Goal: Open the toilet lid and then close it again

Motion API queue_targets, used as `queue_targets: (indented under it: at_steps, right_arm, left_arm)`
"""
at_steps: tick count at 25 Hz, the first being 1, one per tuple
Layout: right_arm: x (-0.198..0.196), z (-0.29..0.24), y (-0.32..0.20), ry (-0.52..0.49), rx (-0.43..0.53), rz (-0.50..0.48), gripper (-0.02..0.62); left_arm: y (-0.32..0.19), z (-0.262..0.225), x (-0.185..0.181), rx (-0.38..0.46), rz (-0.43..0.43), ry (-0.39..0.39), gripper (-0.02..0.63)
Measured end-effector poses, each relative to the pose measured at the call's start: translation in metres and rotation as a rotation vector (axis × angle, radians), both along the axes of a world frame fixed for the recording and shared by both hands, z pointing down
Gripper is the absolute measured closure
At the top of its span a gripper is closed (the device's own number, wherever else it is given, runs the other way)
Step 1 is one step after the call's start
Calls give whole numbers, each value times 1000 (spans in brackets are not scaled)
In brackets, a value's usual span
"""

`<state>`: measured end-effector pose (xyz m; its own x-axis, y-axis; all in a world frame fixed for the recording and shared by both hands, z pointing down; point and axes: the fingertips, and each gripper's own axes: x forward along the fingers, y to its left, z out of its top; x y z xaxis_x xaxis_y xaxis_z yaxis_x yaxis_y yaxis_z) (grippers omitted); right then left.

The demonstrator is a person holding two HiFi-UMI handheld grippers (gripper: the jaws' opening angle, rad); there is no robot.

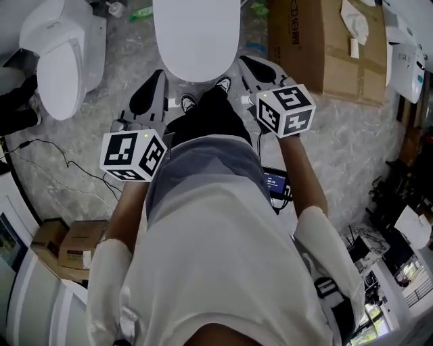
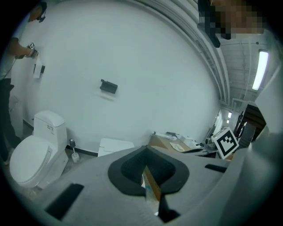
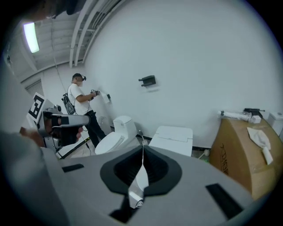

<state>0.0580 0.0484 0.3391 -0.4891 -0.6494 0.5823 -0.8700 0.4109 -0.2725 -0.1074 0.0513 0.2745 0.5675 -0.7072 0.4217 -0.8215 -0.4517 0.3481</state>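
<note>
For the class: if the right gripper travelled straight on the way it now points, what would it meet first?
Most likely the toilet just ahead of the right gripper, probably on its closed lid; depth is unclear.

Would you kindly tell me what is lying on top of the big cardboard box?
A crumpled white cloth or paper lies on the cardboard box. The box is taped shut, so its contents cannot be seen.

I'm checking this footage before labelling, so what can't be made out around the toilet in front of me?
Toilet: tank cut off by the head view's top edge; bowl hidden behind the left gripper and right gripper in their own views.
Cardboard box: print too small to read, head view.
Wall fixture: left gripper view, too small to identify.
</note>
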Motion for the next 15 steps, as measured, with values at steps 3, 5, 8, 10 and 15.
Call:
queue_targets:
  at_steps: [3,5,8,10,15]
  right_arm:
    - [-7,-28,1,-3,44,-23,583]
    - [-10,-45,3,0,71,-31,583]
    - [-10,-67,11,-6,104,-29,583]
    - [-6,-79,16,-10,126,-18,584]
    - [6,-109,35,-25,172,25,584]
  left_arm:
    - [-2,-9,-5,14,-13,4,600]
    - [-2,-14,-11,24,-25,7,600]
    - [-1,-22,-18,38,-42,15,600]
    - [1,-26,-20,50,-48,18,600]
    - [6,-43,-18,106,-58,-4,600]
